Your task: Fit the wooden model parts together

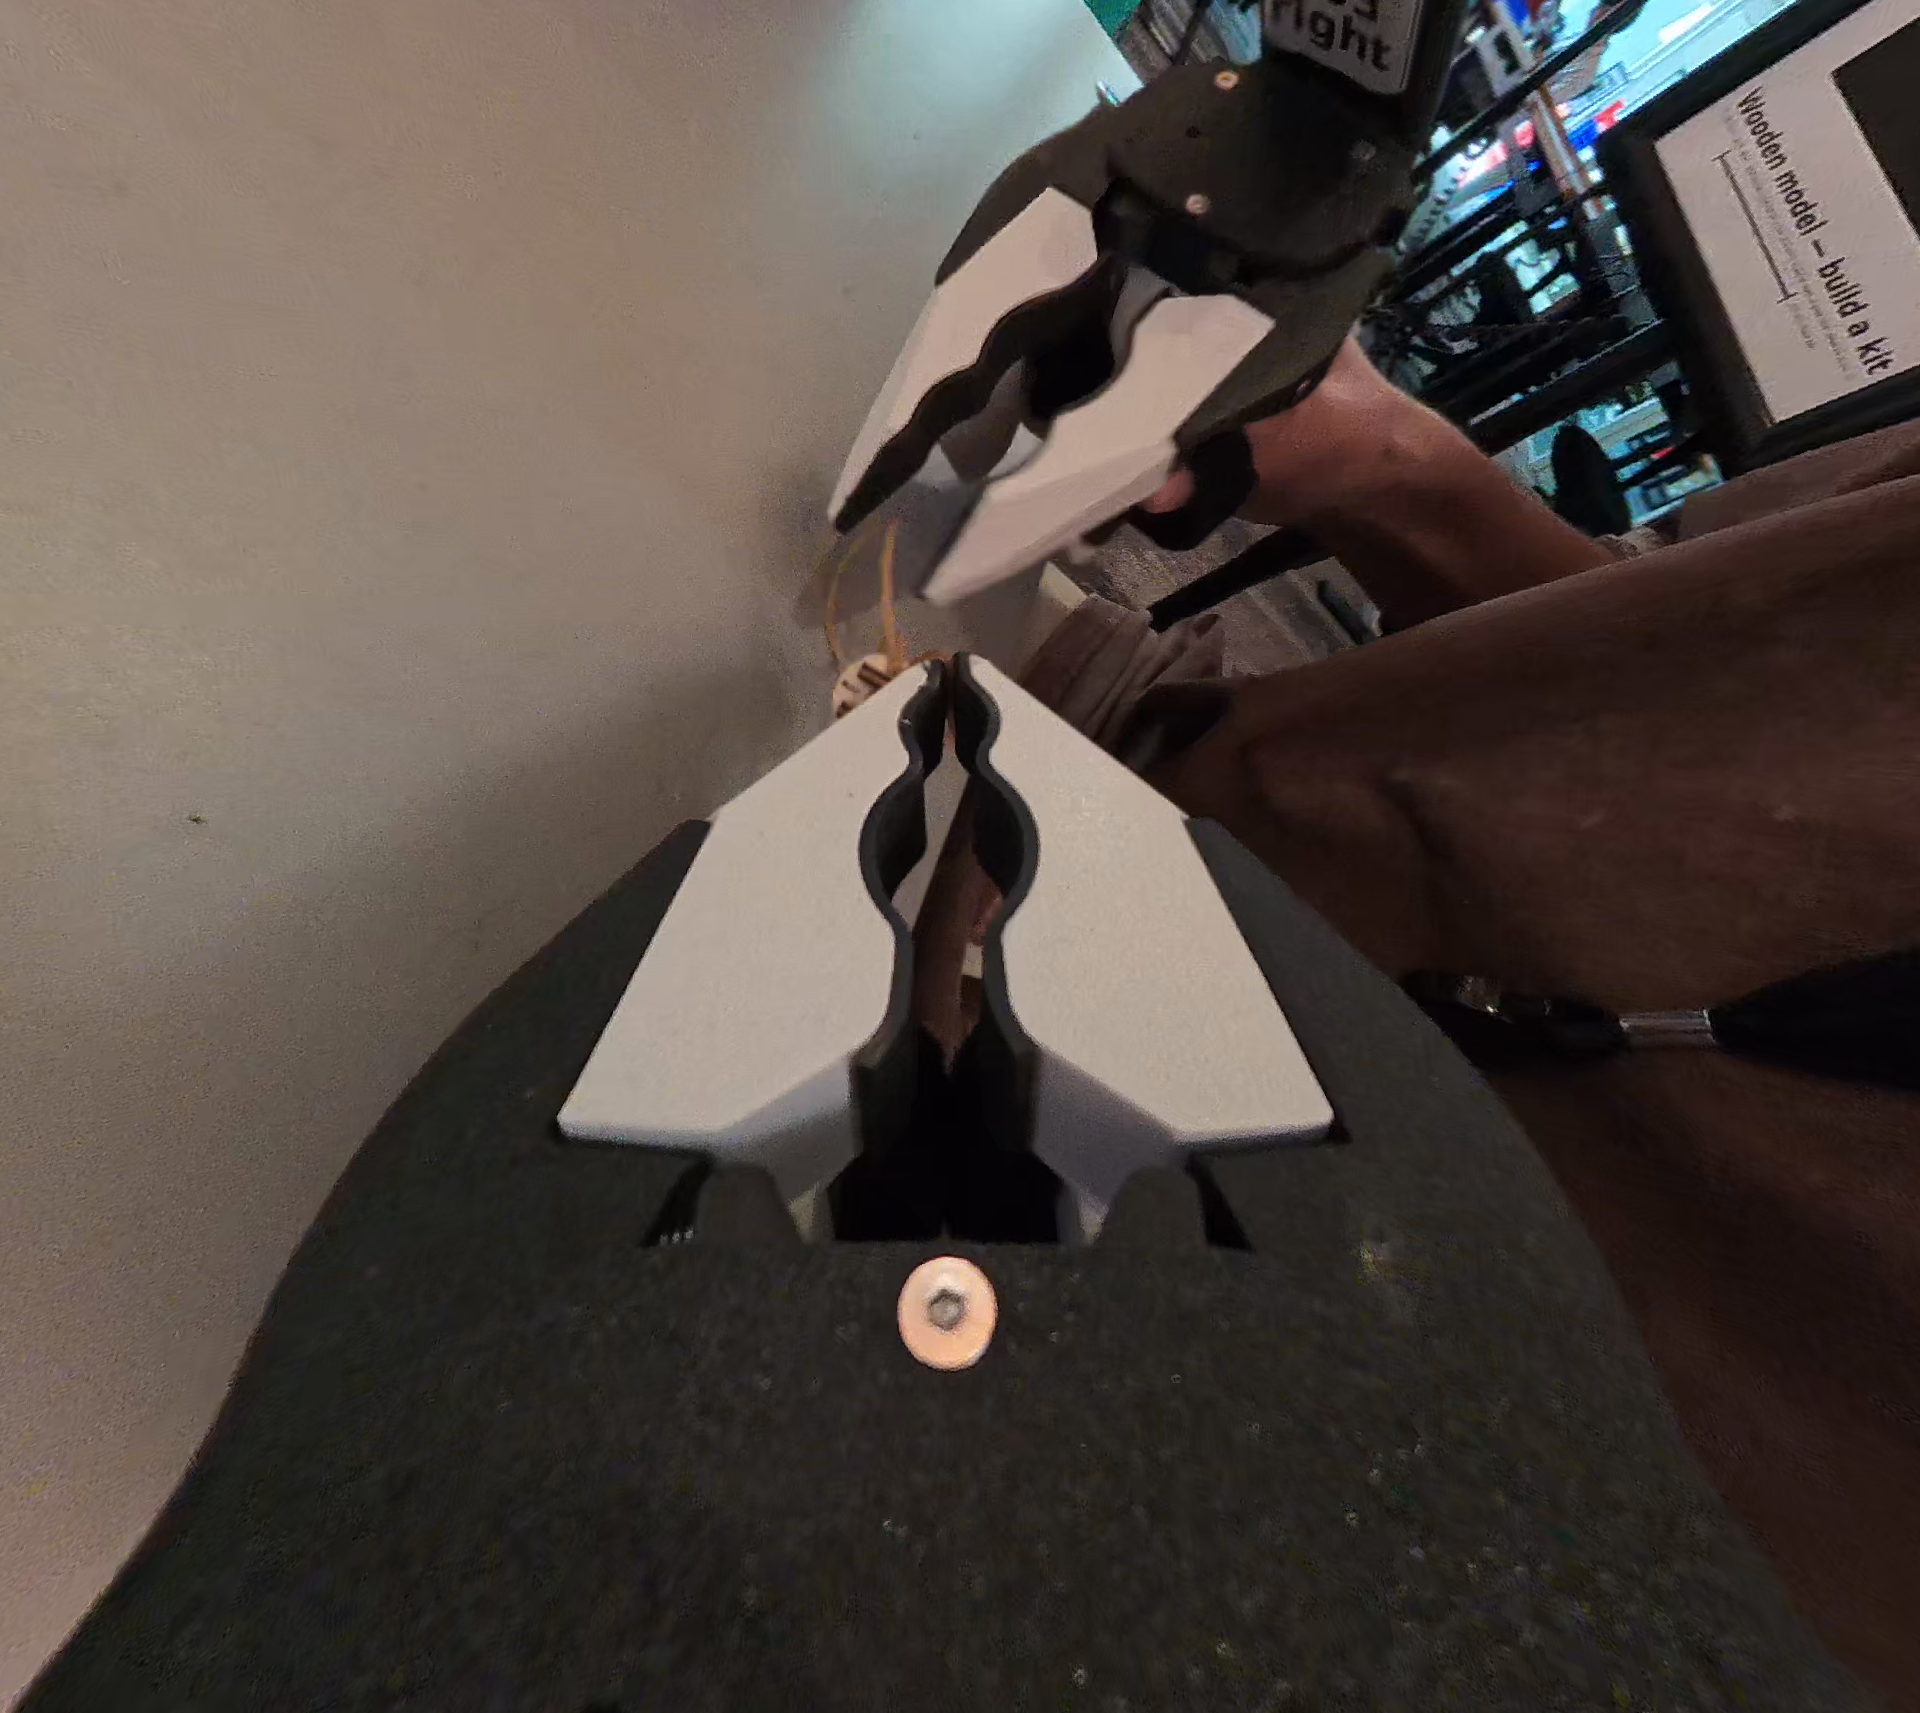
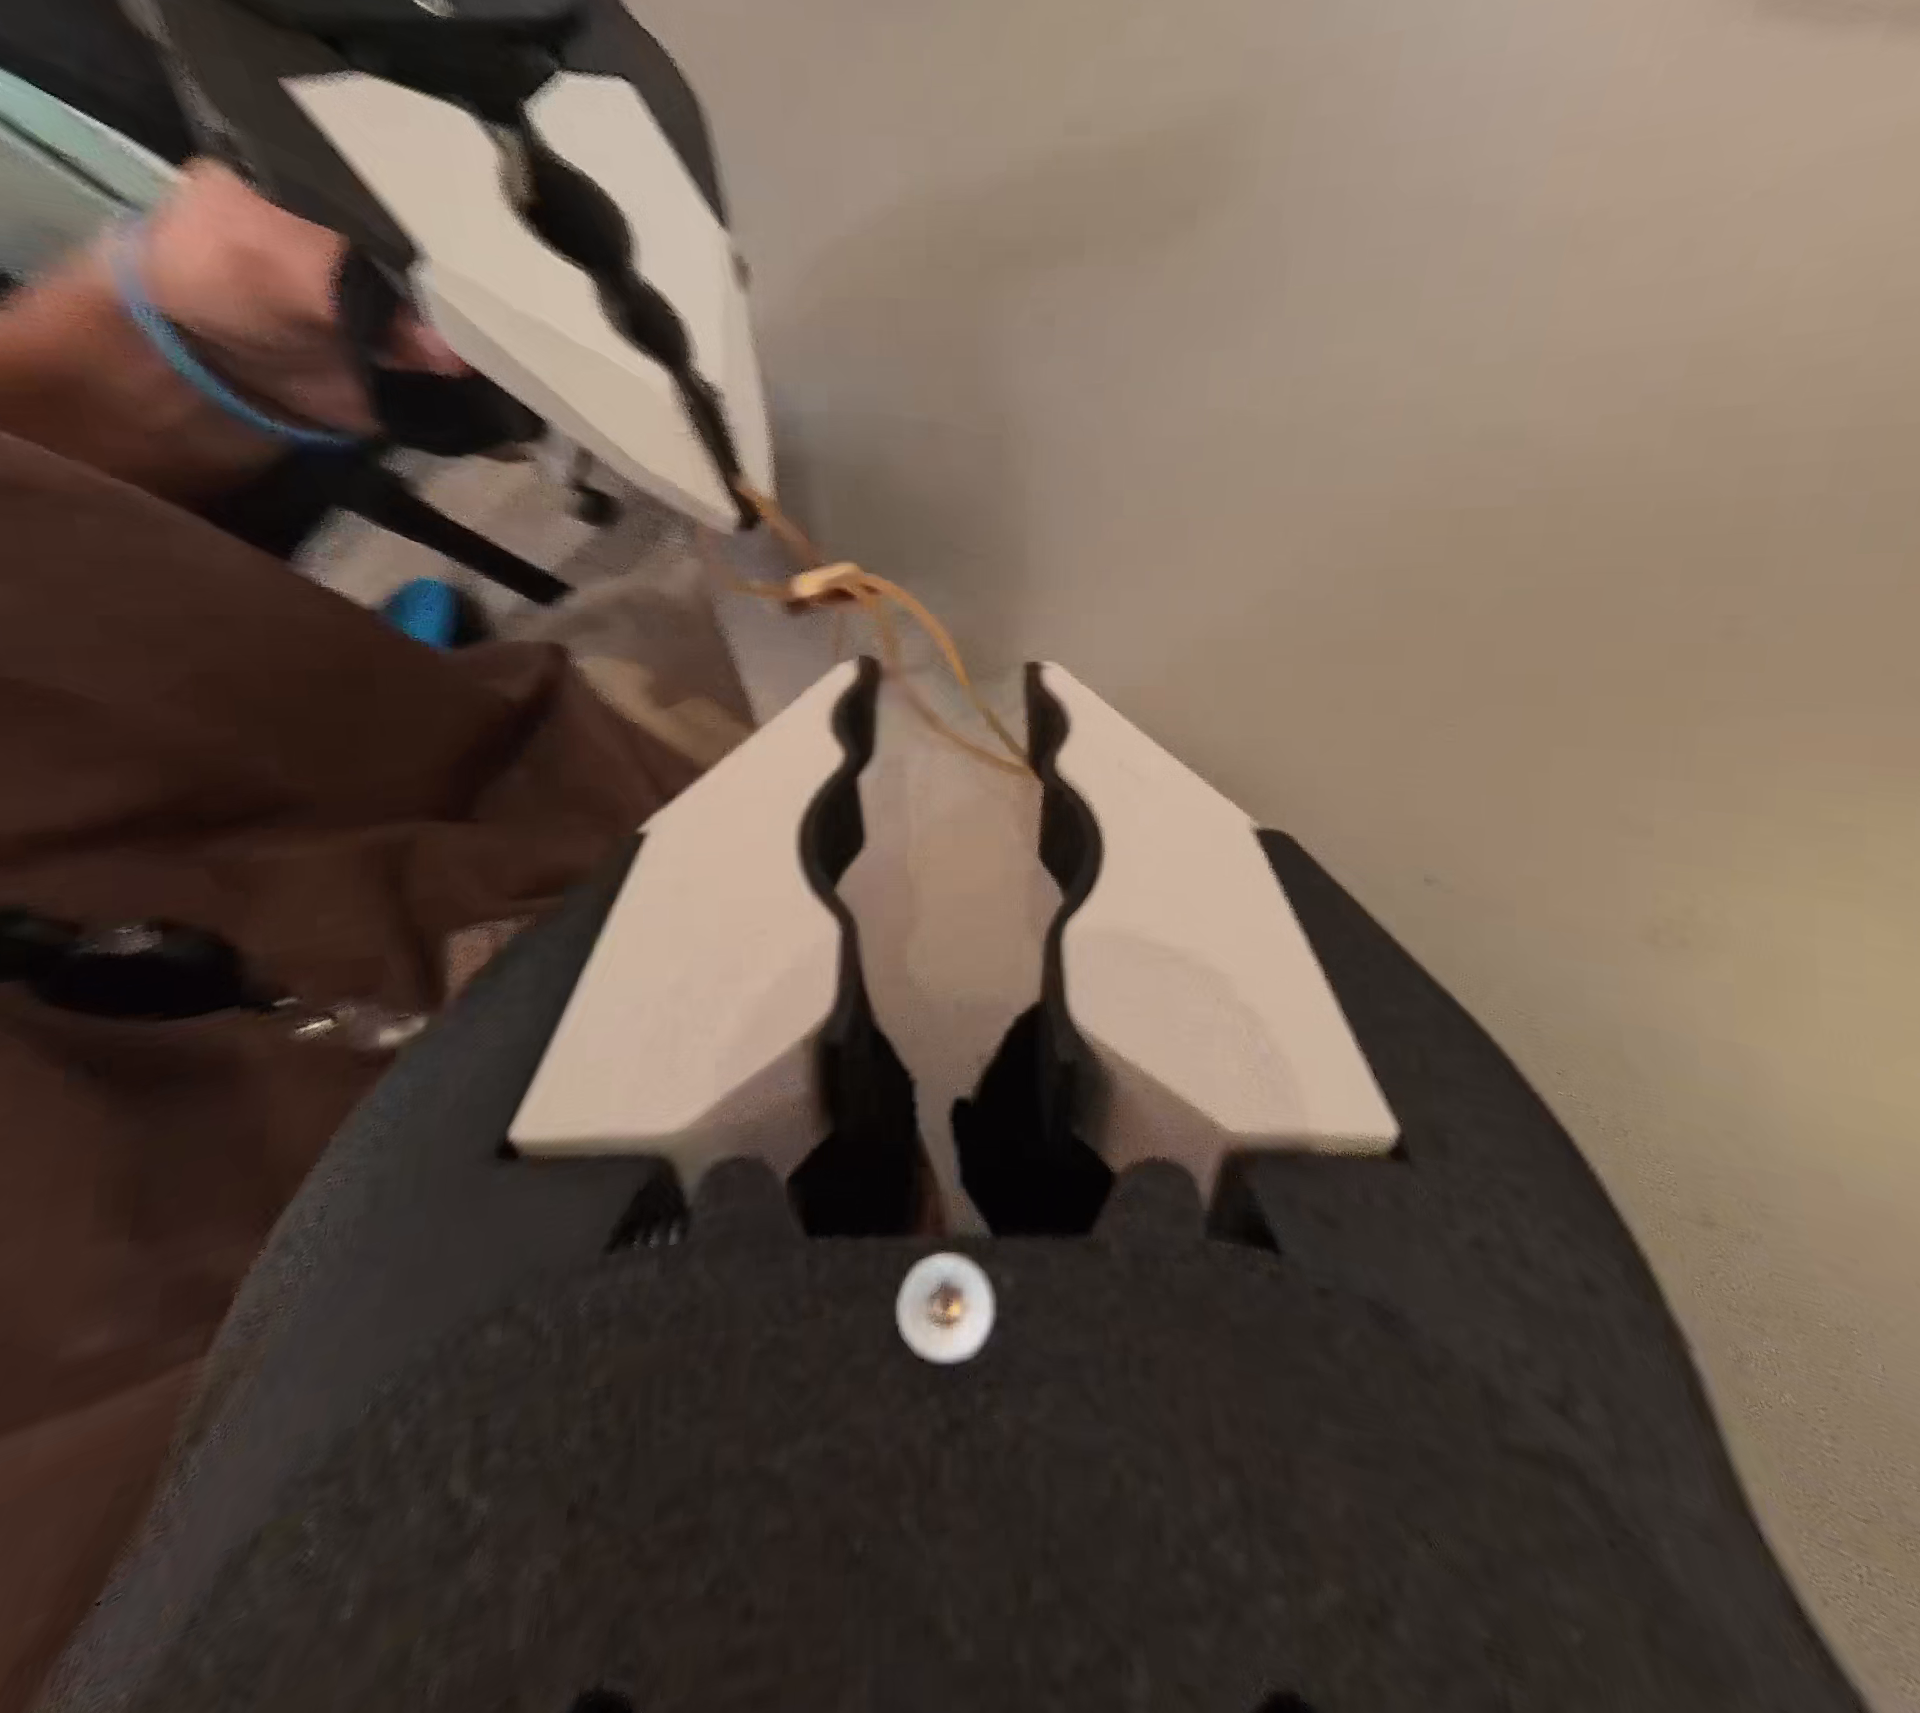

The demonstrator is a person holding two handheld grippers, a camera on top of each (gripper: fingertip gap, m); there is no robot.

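Working over the grey table [image 2: 1455, 416], I pinch a rubber band [image 2: 914, 614] and small wooden piece [image 2: 821, 583] in my left gripper [image 1: 940, 676]; my right gripper [image 2: 951, 676] gapes, band inside, needing gentle closing next.

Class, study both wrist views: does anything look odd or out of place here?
Yes. A thin yellowish rubber band with a small wooden piece stretches from the shut left gripper into the open right gripper, an unexpected item among wooden model parts.
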